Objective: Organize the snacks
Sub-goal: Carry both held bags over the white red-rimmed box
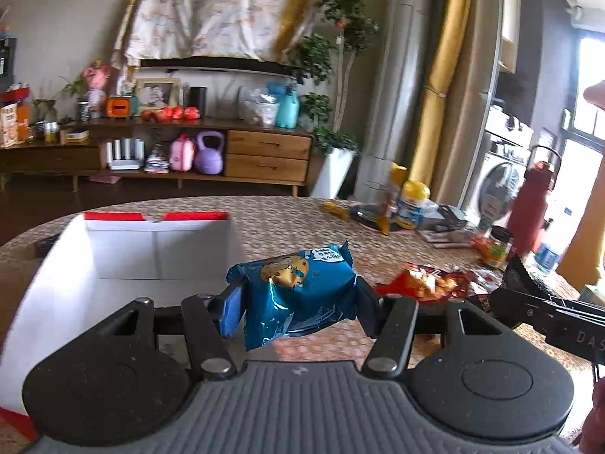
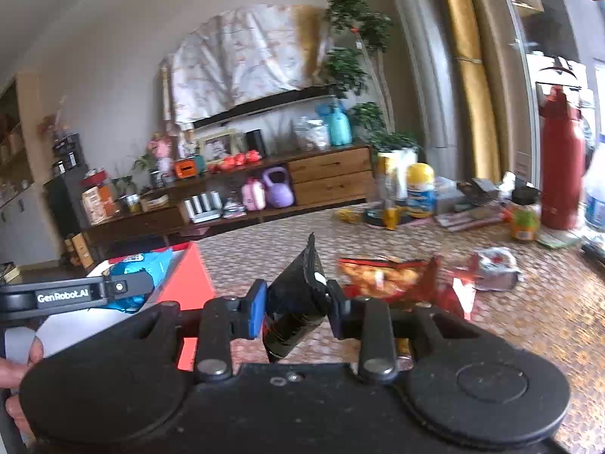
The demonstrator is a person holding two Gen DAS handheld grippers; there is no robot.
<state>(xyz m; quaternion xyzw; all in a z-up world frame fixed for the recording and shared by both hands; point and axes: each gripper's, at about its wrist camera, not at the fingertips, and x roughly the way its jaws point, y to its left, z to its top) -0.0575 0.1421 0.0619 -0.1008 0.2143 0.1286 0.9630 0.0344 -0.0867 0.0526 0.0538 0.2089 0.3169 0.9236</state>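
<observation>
My left gripper [image 1: 297, 297] is shut on a blue cookie packet [image 1: 298, 287] and holds it above the table, just right of an open white box with red outer walls [image 1: 124, 249]. My right gripper [image 2: 297, 304] is shut on a black snack packet [image 2: 297, 299], lifted over the table. In the right wrist view the left gripper with the blue packet [image 2: 138, 278] hangs over the box [image 2: 187, 280]. A red-and-orange snack bag [image 1: 427, 282] lies on the table to the right; it also shows in the right wrist view [image 2: 382, 274], with a silver-red packet [image 2: 495, 268] beyond it.
The table has a woven patterned cloth [image 1: 287, 223]. At its far right stand a yellow-capped jar [image 1: 414, 200], a small jar with a black lid [image 1: 499, 247], a tall red bottle [image 2: 559, 162] and assorted clutter. A wooden sideboard [image 1: 264, 155] lines the far wall.
</observation>
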